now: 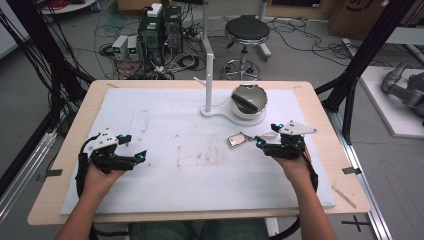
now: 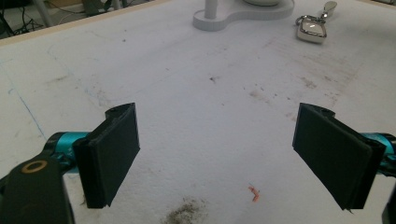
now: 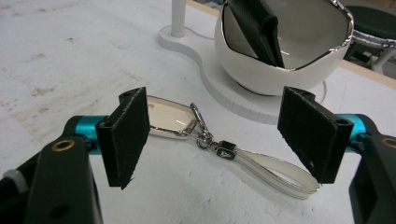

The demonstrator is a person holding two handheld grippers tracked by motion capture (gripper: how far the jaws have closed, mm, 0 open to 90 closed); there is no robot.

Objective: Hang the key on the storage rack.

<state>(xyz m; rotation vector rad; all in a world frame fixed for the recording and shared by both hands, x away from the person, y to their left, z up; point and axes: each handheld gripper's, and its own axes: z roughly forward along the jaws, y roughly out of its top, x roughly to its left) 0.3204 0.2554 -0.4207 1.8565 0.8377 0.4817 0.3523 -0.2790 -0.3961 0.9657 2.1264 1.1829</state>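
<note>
On the white foam sheet (image 1: 165, 130) that covers the wooden worktop (image 1: 75, 130), a key fob (image 3: 168, 116) lies flat toward the right side, just in front of a white stand (image 1: 209, 75). Its metal face is polished and mirror-bright, rounded at the corners, and a small swivel clasp (image 3: 201, 133) links it to a pale, glossy strap loop (image 3: 275, 175) that trails out flat toward the person's right.

The right gripper (image 3: 224, 140) hangs low over this fob with its jaws spread wide on either side of the clasp and strap; the black, matte pads touch nothing, so it grasps nothing yet. That straddling placement looks like the set-up for a pinch on the narrow link or strap, probably because those are easier to catch than the slick, flat body.

Behind it, on the round foot of the stand, sits a white bowl (image 3: 280, 56) with a thin chrome-like rim, smooth and ceramic-looking, and a dark folded item (image 3: 259, 28) leans inside it. The stand's upright post rises beside the bowl.

The left gripper (image 2: 219, 154) is parked well apart over bare foam near the left side, released and empty, its broad flat pads facing each other across a scuffed, stained patch. It seems to be kept out of the way while the right hand works. The foam itself is soft-looking, grainy and marked with brownish smudges.
</note>
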